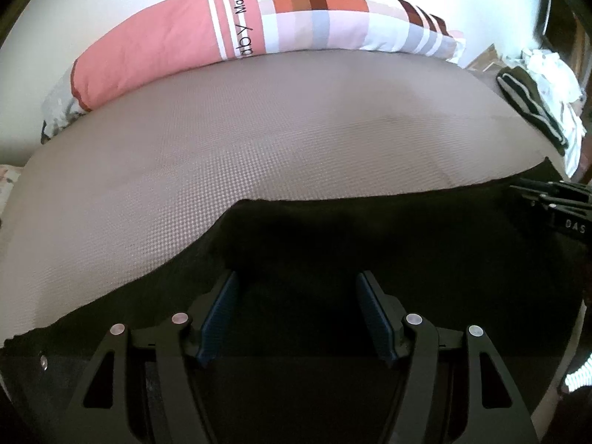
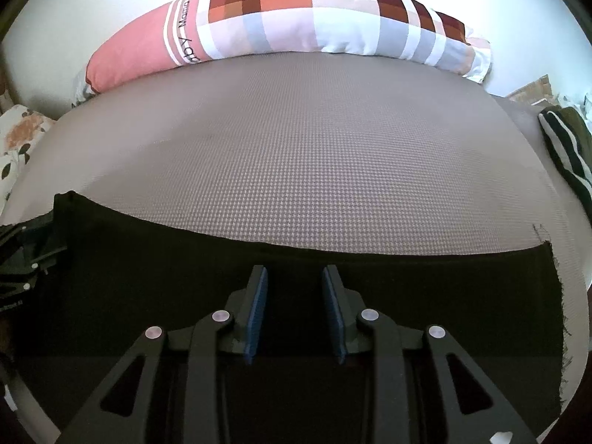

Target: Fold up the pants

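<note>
Black pants (image 1: 370, 229) lie flat across the near part of a grey textured mattress (image 1: 259, 140). Their far edge runs straight across the right wrist view (image 2: 148, 244), and a frayed end (image 2: 555, 296) shows at the right. My left gripper (image 1: 296, 277) hovers over the dark cloth, open, its blue pads (image 1: 218, 314) wide apart with nothing between them. The right gripper (image 2: 294, 270) is also over the pants, its pads (image 2: 257, 310) a narrower gap apart, and no cloth is pinched between them. Each gripper shows at the edge of the other's view.
A long pink and checked pillow (image 2: 296, 26) lies along the wall at the back of the mattress (image 2: 314, 155). A dark garment with white stripes (image 2: 566, 148) sits at the right edge, beside white laundry (image 1: 547, 70). Floral bedding (image 2: 18, 140) is on the left.
</note>
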{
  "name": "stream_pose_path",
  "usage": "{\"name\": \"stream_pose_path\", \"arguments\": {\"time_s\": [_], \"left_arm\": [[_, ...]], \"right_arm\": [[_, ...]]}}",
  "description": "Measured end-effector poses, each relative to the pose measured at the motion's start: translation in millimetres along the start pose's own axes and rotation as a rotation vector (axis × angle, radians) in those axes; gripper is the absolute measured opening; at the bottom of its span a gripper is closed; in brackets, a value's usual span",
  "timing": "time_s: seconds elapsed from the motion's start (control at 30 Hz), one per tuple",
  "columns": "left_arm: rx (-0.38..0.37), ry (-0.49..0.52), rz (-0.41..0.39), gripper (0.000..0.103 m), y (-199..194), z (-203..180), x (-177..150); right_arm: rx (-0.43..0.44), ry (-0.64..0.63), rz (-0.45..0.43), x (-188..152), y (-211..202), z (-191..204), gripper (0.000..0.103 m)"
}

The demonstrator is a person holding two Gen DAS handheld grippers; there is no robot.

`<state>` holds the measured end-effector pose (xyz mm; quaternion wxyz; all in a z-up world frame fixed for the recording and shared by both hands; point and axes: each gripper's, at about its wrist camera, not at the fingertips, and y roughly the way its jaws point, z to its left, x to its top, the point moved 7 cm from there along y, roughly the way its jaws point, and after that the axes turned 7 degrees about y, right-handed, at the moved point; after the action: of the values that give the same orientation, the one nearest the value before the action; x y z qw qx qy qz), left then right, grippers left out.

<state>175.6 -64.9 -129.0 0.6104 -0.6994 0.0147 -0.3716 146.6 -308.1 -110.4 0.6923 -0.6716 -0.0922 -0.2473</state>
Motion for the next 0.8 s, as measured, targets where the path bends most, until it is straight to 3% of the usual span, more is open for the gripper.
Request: {"name": "stream_pose_path", "arguments": {"time_s": [0.3,0.4,0.8], "left_arm": [[0.018,-0.041,0.014,0.066,-15,-12,-13],[0.025,-0.046,0.017,0.066,-18,-19,-20],[0.044,-0.095,-0.009,0.069,-29,-31,-45]], "right_arm": [[0.013,0.004,-0.015,-16,-16,-10,0.036],[0.009,0.018,-0.017,-22,-22,-21,0.043],[-0.021,0.112,0.006,-56,-37,-89,0.045]]}}
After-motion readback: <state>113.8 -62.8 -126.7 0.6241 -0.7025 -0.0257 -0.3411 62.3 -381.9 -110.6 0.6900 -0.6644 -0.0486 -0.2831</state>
